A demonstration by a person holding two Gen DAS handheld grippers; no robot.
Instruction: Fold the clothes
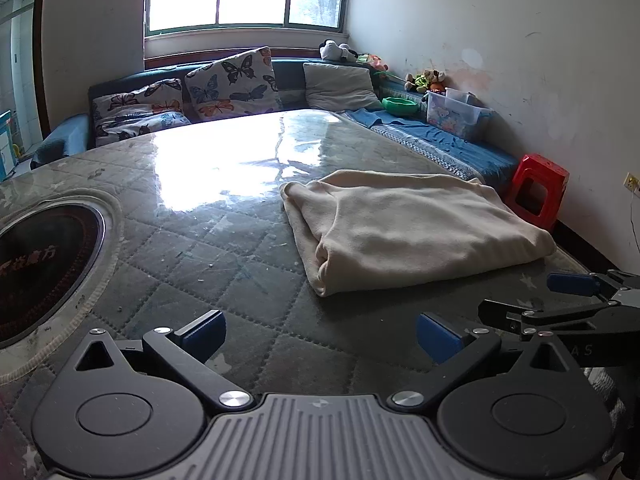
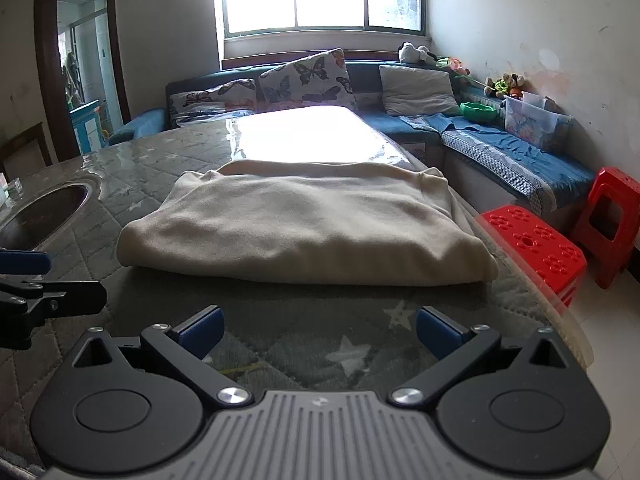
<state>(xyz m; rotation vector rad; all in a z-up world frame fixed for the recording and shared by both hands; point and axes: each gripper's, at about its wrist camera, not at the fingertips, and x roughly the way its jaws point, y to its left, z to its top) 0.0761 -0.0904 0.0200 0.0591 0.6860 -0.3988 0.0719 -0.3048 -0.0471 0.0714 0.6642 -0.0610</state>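
The cloth (image 2: 304, 224) is a cream garment, already folded into a thick rectangular bundle; it lies on the worktop (image 2: 280, 320) toward the right edge, at 12 o'clock from the right gripper (image 2: 318, 330) and at about 1 o'clock from the left gripper (image 1: 320, 334); it looks soft, limp and light, a fleecy knit that will sag and slide apart if lifted by one layer only; the glossy clear cover on the worktop would likely let it slip when pushed; the safest hold is judged to be at the two near corners, pinching all layers at the rounded fold, one gripper per corner; the fold at the near-left corner (image 1: 324, 276) is thick and bulges, so the fingers must stay wide to take it in.

Both grippers have their fingers spread and hold nothing; they hover near the front edge, clear of the cloth.

Beyond the worktop, a clear bin (image 2: 532, 122) sits on the bench at 2 o'clock; it seems to hold printed or toy items, though the contents are too blurred to name; a green bowl (image 2: 478, 111) stands just beside it, contents not visible; a round recess (image 1: 44, 268) is set into the worktop at 9 o'clock; red stools (image 2: 532, 248) stand at 3 o'clock.
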